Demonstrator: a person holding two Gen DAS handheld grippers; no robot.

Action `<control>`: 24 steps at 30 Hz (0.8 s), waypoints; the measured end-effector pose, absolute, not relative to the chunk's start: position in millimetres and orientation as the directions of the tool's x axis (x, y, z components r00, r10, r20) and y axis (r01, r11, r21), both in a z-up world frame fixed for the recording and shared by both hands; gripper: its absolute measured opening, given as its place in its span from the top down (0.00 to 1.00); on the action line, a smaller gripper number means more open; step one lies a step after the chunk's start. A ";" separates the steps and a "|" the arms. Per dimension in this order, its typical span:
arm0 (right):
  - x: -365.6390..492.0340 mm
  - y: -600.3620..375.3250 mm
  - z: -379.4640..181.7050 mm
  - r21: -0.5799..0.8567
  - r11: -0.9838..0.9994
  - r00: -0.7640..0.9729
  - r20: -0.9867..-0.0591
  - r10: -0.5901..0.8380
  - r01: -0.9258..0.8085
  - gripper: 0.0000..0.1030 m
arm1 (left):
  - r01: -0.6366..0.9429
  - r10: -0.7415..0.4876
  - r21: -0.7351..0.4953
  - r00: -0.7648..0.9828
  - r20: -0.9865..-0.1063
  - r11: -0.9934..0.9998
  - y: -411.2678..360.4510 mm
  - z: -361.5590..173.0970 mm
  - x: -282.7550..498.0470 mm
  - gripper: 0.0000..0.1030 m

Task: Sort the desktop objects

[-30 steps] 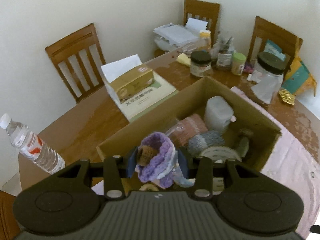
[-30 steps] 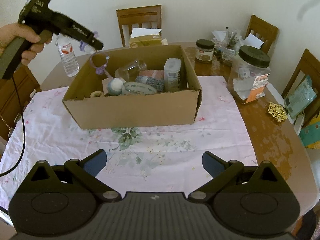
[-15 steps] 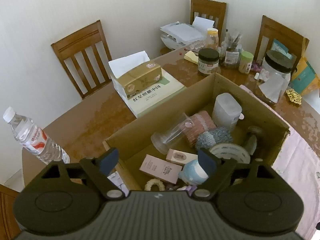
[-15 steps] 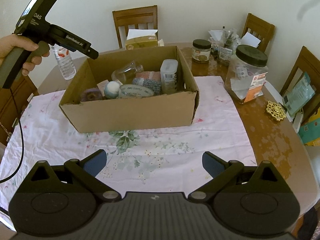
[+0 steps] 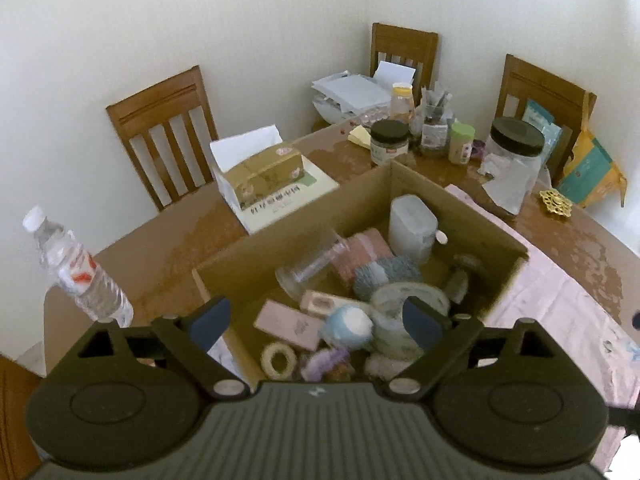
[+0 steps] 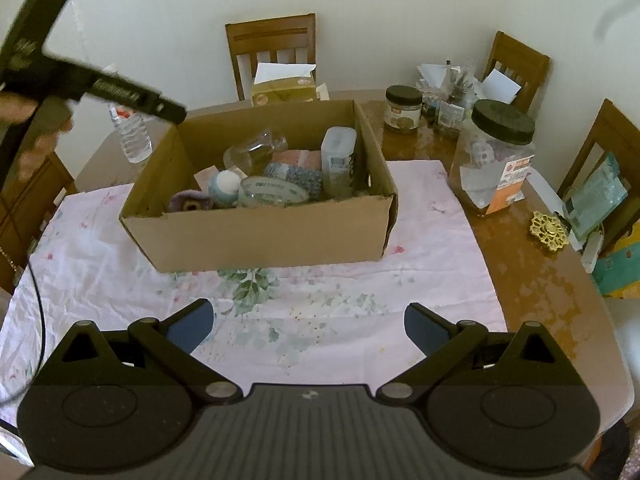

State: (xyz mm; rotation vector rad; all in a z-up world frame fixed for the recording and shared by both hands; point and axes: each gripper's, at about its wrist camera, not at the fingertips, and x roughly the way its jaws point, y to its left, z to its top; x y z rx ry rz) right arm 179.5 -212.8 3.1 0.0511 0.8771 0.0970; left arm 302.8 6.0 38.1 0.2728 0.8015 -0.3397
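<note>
A cardboard box (image 6: 272,236) stands on the floral cloth (image 6: 340,296). In it lie a purple crocheted piece (image 6: 188,202), a tape roll (image 6: 272,194), a blue-white ball (image 6: 226,184), a clear glass (image 6: 256,150) and a white container (image 6: 338,160). My left gripper (image 5: 316,318) is open and empty above the box's near left corner (image 5: 212,280); the purple piece (image 5: 330,360) lies below it. It also shows in the right wrist view (image 6: 176,114). My right gripper (image 6: 310,324) is open and empty over the cloth, in front of the box.
A water bottle (image 5: 76,268) stands left of the box. A tissue box (image 5: 260,172) sits on a book behind it. Jars (image 6: 496,156) and clutter stand at the right and back. A gold ornament (image 6: 549,231) lies at the right. Chairs ring the table.
My left gripper opened and let the purple crocheted piece drop into the box, then rose and drew back to the left. My right gripper stayed open over the cloth.
</note>
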 end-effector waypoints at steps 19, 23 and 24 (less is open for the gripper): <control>191.0 -202.2 25.1 0.096 0.994 0.649 -0.753 0.110 -0.058 0.00 | 0.287 -0.165 0.019 0.603 -0.781 0.958 3.2 15.7 220.7 0.10; 189.7 -198.5 24.2 0.099 0.993 0.645 -0.756 0.114 -0.059 0.00 | 0.257 -0.157 -0.003 0.580 -0.799 0.966 3.0 9.9 213.1 0.10; 189.4 -198.2 23.8 0.100 0.993 0.644 -0.757 0.114 -0.058 0.00 | 0.252 -0.155 -0.006 0.577 -0.802 0.968 2.9 8.6 211.7 0.10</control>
